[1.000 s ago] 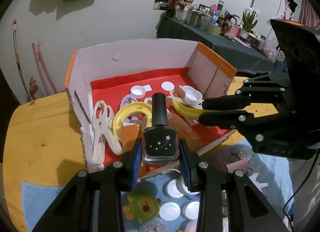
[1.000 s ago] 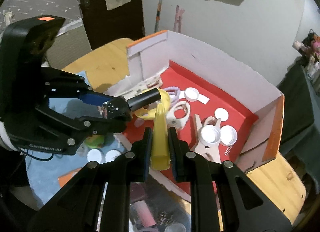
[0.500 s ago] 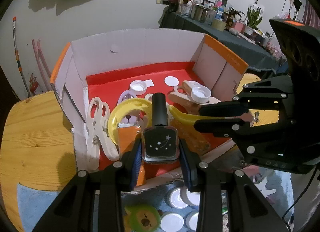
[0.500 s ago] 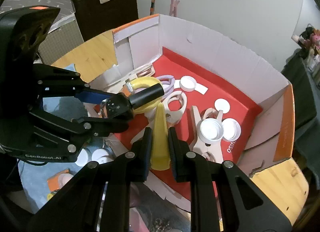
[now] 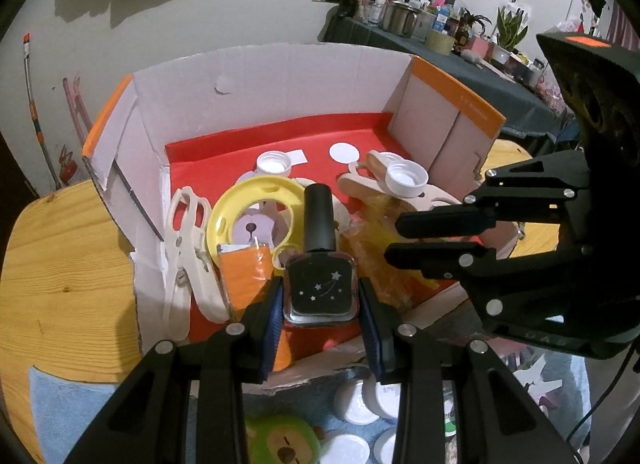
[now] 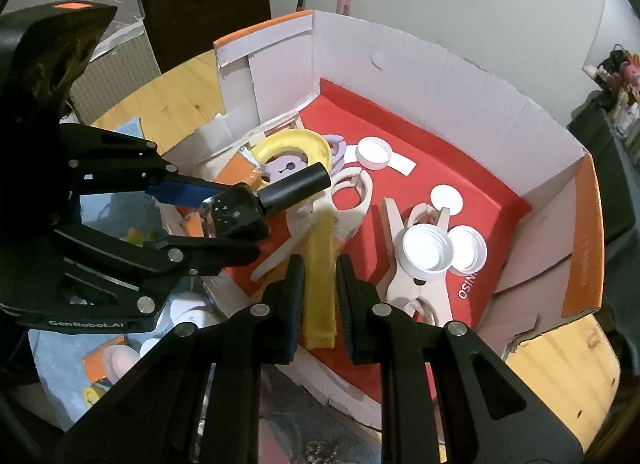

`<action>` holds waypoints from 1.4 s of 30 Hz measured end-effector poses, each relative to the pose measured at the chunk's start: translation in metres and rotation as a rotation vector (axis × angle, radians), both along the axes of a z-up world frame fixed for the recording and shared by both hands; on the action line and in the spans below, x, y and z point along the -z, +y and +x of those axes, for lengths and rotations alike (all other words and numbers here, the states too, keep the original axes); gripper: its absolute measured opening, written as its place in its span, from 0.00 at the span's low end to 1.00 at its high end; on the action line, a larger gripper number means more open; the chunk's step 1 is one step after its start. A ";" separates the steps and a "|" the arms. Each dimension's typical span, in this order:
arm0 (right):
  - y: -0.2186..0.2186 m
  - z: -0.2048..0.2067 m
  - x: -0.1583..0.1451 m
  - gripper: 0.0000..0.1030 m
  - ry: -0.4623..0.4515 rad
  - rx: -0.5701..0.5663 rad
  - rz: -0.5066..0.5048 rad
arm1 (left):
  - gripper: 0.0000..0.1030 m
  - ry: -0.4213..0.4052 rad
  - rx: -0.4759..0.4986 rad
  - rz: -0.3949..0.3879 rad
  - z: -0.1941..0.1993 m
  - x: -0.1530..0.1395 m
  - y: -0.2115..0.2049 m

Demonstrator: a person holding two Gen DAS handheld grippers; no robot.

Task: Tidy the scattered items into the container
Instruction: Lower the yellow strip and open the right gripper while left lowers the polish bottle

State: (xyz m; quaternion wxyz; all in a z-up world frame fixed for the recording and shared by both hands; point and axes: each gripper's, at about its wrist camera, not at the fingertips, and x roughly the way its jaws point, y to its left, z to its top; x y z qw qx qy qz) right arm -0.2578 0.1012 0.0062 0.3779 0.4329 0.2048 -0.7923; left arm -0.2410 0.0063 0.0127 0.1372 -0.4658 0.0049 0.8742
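The left gripper (image 5: 320, 296) pinches a squat, square-shouldered glass nail polish bottle (image 5: 320, 288) by its flat sides; the glass is dark and glossy, printed with small stars, and topped by a tall matte black cylindrical cap. The right gripper (image 6: 319, 284) is pressed tight on a flat yellow strip (image 6: 320, 264) with a dull, slightly fuzzy surface. Both items hang over the near edge of the cardboard box (image 5: 280, 76), whose walls are pale corrugated board with orange rims and a smooth red floor.

Inside lie a glossy yellow plastic ring (image 5: 252, 208), pale wooden clip shapes (image 5: 188, 248), round white caps (image 5: 404, 180) and an orange packet (image 5: 244, 276).

Only the left wrist view shows the fuzzy blue cloth (image 5: 60, 408) on the wooden table (image 5: 60, 264) with more white lids (image 5: 356, 404) and a green round toy (image 5: 280, 440). Only the right wrist view shows the strip's full length and the bottle from the side, tilted cap-forward over the ring.
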 end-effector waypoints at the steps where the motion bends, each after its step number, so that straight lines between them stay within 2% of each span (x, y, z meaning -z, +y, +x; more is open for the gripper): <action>1: 0.000 0.000 0.000 0.15 0.001 -0.001 0.000 | 0.36 -0.001 0.000 0.001 0.000 0.000 0.000; 35: 0.007 0.007 -0.005 0.16 0.019 0.033 -0.007 | 0.36 0.005 -0.014 -0.023 -0.002 0.010 0.007; 37: 0.009 0.009 -0.005 0.17 0.024 0.042 -0.003 | 0.36 0.007 -0.014 -0.026 -0.003 0.011 0.008; 40: 0.012 0.012 -0.006 0.26 0.032 0.046 -0.005 | 0.36 0.012 -0.015 -0.026 -0.003 0.012 0.008; 41: 0.013 0.014 -0.008 0.33 0.033 0.048 -0.011 | 0.36 0.013 -0.015 -0.029 -0.003 0.013 0.009; 42: 0.015 0.016 -0.008 0.46 0.035 0.049 -0.015 | 0.36 0.013 -0.014 -0.029 -0.004 0.013 0.009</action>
